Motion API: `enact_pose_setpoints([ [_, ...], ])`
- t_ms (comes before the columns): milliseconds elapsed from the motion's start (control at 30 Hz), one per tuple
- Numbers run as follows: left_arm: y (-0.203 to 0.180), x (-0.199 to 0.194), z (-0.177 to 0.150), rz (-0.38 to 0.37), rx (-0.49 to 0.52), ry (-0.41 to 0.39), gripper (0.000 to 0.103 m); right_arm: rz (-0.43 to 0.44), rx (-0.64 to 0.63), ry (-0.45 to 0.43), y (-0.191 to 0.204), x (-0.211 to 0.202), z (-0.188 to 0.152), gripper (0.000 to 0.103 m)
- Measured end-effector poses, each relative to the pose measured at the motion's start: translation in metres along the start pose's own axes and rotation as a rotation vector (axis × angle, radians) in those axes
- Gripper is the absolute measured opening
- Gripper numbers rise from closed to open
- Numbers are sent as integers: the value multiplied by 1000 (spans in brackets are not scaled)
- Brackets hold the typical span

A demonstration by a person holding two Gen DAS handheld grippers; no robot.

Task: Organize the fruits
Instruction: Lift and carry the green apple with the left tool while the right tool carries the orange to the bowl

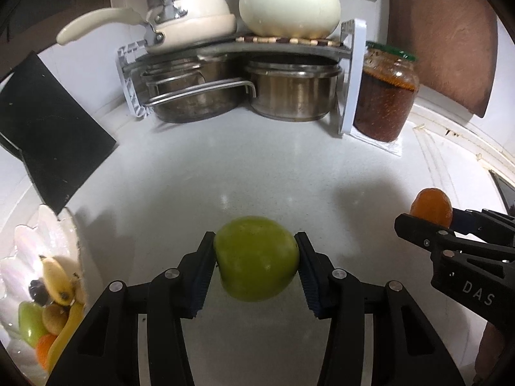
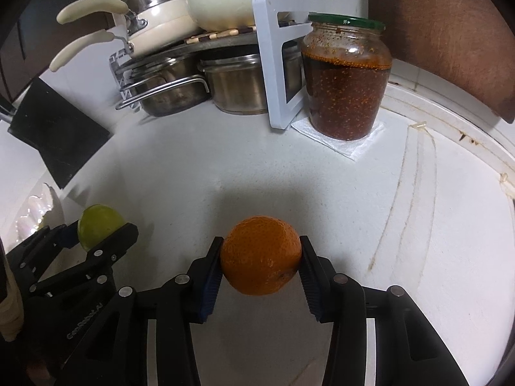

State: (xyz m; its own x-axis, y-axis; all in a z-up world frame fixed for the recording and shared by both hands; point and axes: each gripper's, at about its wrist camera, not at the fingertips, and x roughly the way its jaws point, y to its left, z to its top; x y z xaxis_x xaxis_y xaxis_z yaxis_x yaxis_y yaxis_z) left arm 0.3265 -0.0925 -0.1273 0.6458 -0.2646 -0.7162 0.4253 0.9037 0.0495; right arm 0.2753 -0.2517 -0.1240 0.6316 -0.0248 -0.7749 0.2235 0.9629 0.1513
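My left gripper (image 1: 256,254) is shut on a green apple (image 1: 256,259) and holds it above the white counter. My right gripper (image 2: 261,254) is shut on an orange (image 2: 261,255), also above the counter. In the left wrist view the right gripper (image 1: 428,222) with the orange (image 1: 431,207) shows at the right edge. In the right wrist view the left gripper (image 2: 96,234) with the apple (image 2: 98,230) shows at the left. A white shell-shaped fruit bowl (image 1: 30,251) at the lower left holds bananas, a green apple, an orange and other fruit.
A white rack (image 1: 352,80) at the back carries cream pots and a teapot (image 1: 289,3), with steel pots (image 1: 289,93) underneath. A glass jar of red sauce (image 2: 346,80) stands on a paper towel to its right. A black board (image 1: 48,128) leans at the left.
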Motion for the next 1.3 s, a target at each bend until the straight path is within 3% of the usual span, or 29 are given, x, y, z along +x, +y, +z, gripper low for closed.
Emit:
enact_pose_setpoints([
  [1300,-30,-192,-14,80,-51,-213,48,105,-95,-264,9,-184,-27,45],
])
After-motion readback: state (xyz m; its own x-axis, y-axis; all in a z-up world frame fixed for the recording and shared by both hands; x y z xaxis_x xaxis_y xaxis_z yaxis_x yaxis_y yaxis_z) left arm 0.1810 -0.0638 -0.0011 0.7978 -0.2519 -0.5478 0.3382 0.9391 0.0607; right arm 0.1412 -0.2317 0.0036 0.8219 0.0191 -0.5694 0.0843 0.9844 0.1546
